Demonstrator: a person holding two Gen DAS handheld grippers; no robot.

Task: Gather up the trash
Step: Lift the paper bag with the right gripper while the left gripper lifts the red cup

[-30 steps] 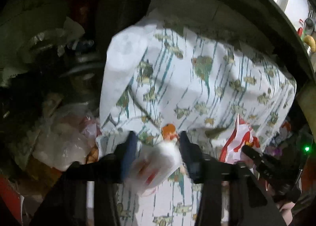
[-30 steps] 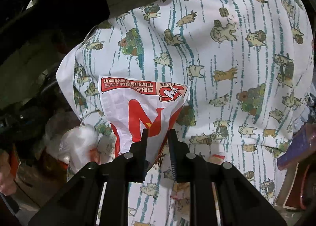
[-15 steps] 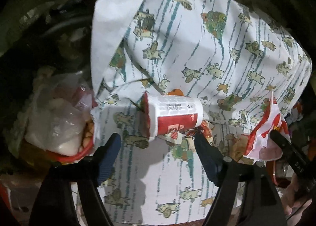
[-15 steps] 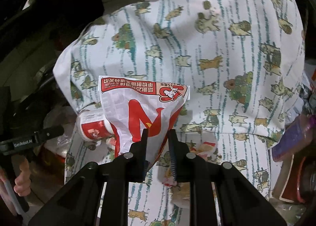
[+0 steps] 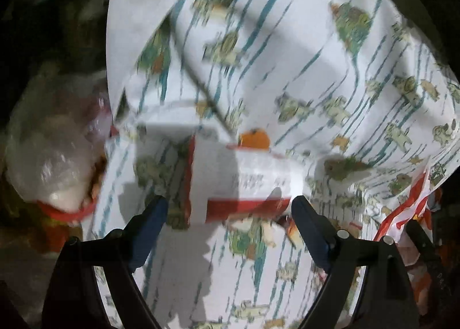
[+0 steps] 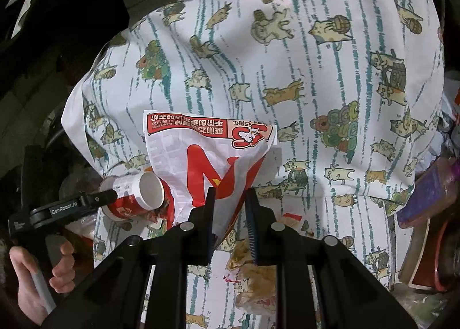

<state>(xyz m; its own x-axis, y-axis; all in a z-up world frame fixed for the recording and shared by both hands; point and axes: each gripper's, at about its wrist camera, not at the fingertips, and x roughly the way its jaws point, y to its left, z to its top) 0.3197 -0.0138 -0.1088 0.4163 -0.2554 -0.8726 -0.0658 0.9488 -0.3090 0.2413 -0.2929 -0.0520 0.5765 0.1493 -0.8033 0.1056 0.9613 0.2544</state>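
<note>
A red-and-white paper cup (image 5: 244, 185) lies on its side on a cat-patterned white sheet (image 5: 287, 56) inside a dark bin. My left gripper (image 5: 230, 208) is open, its jaws wide on either side of the cup, which is blurred. In the right wrist view the cup (image 6: 135, 196) lies by the left gripper's fingertip (image 6: 106, 195). My right gripper (image 6: 230, 199) is shut on a white-and-red paper wrapper (image 6: 207, 150) and holds it above the patterned sheet (image 6: 316, 70).
A clear plastic bag over a red-rimmed bowl (image 5: 54, 162) sits at the left. A purple packet (image 6: 428, 199) and a red box edge lie at the right. Crumpled food paper (image 6: 253, 280) lies on the sheet below the right gripper. Dark bin walls surround everything.
The left gripper opened and let go of the cup, which now lies on the sheet; the gripper then moved closer to it. The right gripper still holds the wrapper.
</note>
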